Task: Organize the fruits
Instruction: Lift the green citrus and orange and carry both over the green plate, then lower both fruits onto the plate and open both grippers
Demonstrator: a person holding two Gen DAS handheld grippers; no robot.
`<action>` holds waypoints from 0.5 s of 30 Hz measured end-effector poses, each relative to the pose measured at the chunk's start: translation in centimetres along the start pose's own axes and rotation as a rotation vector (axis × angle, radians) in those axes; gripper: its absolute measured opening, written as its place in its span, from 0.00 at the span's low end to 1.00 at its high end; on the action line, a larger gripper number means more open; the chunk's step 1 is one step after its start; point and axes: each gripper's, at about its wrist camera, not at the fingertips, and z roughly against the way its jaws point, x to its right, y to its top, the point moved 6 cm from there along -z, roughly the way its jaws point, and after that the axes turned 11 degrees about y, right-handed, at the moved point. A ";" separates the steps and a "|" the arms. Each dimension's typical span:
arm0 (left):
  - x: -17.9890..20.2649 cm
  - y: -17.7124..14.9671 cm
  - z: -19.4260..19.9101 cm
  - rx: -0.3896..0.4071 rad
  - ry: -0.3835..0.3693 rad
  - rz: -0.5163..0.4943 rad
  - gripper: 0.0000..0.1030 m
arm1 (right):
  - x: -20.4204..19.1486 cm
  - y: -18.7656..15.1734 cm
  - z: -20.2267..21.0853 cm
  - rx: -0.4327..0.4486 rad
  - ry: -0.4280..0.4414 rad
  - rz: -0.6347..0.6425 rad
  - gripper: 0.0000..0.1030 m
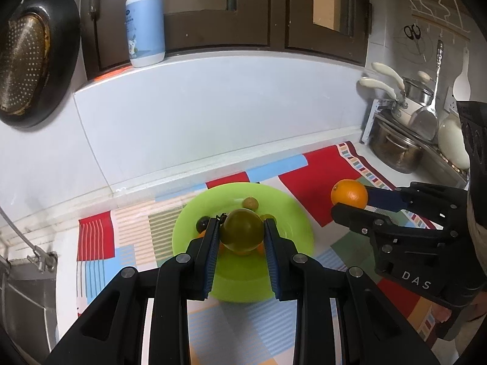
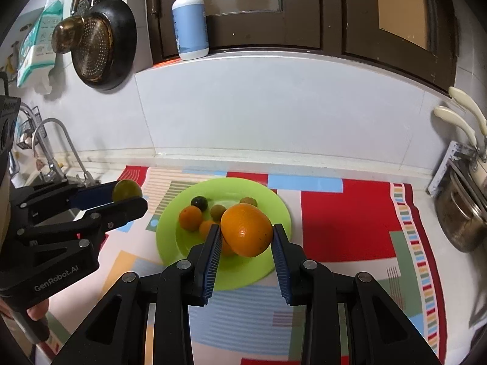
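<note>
My left gripper [image 1: 242,231] is shut on a round green fruit [image 1: 242,233] and holds it above the lime-green plate [image 1: 292,222]. The same gripper [image 2: 127,196] shows at the left of the right wrist view with the green fruit [image 2: 126,189] in it. My right gripper [image 2: 246,235] is shut on a large orange [image 2: 246,230] over the plate [image 2: 170,237]. In the left wrist view that gripper [image 1: 351,202] holds the orange [image 1: 349,194] right of the plate. On the plate lie a small orange fruit [image 2: 190,217], a dark fruit [image 2: 199,203] and small green fruits [image 2: 218,211].
A patterned cloth [image 2: 344,222] covers the counter. A sink with a tap [image 2: 51,149] lies to the left. Steel pots [image 1: 395,149] and utensils stand at the right. A soap bottle [image 2: 190,21] sits on the sill, and a dark pan [image 2: 103,42] hangs on the wall.
</note>
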 end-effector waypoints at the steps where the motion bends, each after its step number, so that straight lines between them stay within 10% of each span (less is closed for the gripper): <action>1: 0.0 0.1 -0.4 0.000 -0.006 -0.001 0.28 | 0.1 0.1 -0.4 -0.003 0.004 -0.001 0.33; 15: -0.8 1.1 -6.8 -0.069 -0.021 -0.028 0.28 | 1.9 1.5 -6.3 -0.066 0.025 -0.010 0.33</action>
